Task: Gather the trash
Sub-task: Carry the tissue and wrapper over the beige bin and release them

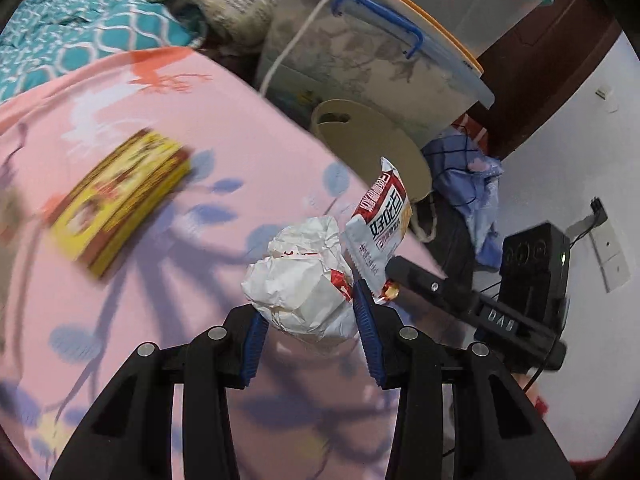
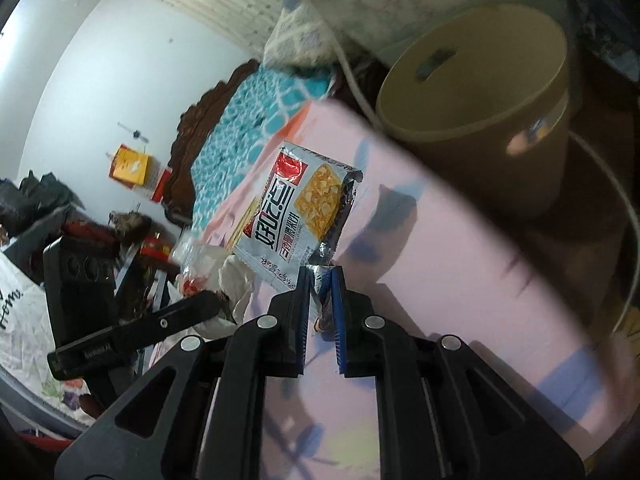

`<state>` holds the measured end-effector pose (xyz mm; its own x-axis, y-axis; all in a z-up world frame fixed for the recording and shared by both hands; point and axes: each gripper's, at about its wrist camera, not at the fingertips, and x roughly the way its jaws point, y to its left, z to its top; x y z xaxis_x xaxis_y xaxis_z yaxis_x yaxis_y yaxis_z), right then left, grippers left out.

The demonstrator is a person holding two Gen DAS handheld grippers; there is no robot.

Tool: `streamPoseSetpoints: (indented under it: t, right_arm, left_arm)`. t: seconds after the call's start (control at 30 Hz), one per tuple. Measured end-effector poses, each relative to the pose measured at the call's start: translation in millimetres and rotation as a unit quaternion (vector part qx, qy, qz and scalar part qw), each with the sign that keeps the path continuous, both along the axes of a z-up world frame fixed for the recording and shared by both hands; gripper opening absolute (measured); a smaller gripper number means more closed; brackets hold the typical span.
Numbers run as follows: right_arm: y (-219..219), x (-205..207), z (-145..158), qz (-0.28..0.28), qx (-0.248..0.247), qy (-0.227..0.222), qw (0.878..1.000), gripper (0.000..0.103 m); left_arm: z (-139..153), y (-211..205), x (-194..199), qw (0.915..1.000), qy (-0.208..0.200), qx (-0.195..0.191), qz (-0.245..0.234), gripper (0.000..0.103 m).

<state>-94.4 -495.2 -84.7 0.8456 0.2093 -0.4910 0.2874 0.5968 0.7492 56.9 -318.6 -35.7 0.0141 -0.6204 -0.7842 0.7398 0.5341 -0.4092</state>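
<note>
Above the pink floral bedsheet (image 1: pixel 140 288), both grippers carry trash toward the tan round plastic bin (image 2: pixel 500 120) that stands just beside the bed. The left gripper (image 1: pixel 310 320) has its blue pads pressed into either side of a crumpled white paper wrapper (image 1: pixel 300 280), jaws fairly wide around the bulky wad. The right gripper (image 2: pixel 322 292) is nearly closed, pinching only the torn lower corner of a silver and red foil cracker packet (image 2: pixel 296 204). That thin corner hold looks the likeliest failure: the slick foil could slide out or swing during the carry and fall short of the bin. The packet's long axis runs up and away from the pads, its top edge toward the bin. A yellow cardboard box (image 1: pixel 120 208) lies uncollected on the sheet.
</note>
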Motion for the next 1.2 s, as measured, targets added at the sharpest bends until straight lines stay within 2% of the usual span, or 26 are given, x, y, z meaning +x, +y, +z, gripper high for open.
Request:
streamPoseSetpoints:
  t: [0.2,0.37,0.47,0.63,0.7,0.77,0.8,0.87,0.9,0.97,1.07,1.2]
  right_arm:
    - [-63,-8,16,-0.072,-0.004,-0.018,0.997,0.013]
    - [-112,-8,28,-0.119,-0.028,-0.015,0.992,0.013]
    - [-136,-4,20,-0.129,-0.027,0.006,0.991,0.013]
    - [-152,9,2,-0.128,-0.025,0.048,0.99,0.017]
    - [-155,15,-2,-0.12,-0.017,0.055,0.991,0.017]
    - [-153,15,-6,-0.119,-0.018,0.057,0.991,0.019]
    - [-153,17,-7,-0.12,-0.019,0.058,0.991,0.024]
    - [-151,17,-5,-0.123,-0.024,0.05,0.991,0.062]
    - [-149,16,-2,-0.128,-0.034,0.041,0.99,0.068]
    - [-144,13,9,-0.142,-0.061,0.04,0.987,0.071]
    - [-138,6,21,-0.153,-0.059,0.019,0.986,0.071]
    - [-128,3,35,-0.148,-0.061,0.0,0.987,0.071]
  left_arm:
    - [16,-81,23,0.9995,0.017,-0.013,-0.021,0.039]
    - [27,-146,40,0.9993,0.006,-0.02,-0.031,0.04]
    - [14,-177,46,0.9995,-0.003,0.0,-0.031,0.041]
    - [-18,-211,55,0.9989,0.005,0.038,-0.028,0.042]
    - [-28,-218,56,0.9984,0.004,0.051,-0.025,0.047]
    - [-34,-223,56,0.9977,0.001,0.066,-0.017,0.068]
    - [-37,-223,57,0.9973,-0.002,0.073,-0.009,0.071]
    - [-36,-221,57,0.9972,-0.006,0.075,-0.004,0.074]
    - [-35,-220,57,0.9973,-0.007,0.074,-0.003,0.074]
    - [-28,-214,57,0.9975,-0.012,0.07,0.0,0.074]
    - [-7,-198,53,0.9982,-0.031,0.049,0.01,0.074]
    - [27,-160,36,0.9957,-0.086,0.019,0.028,0.074]
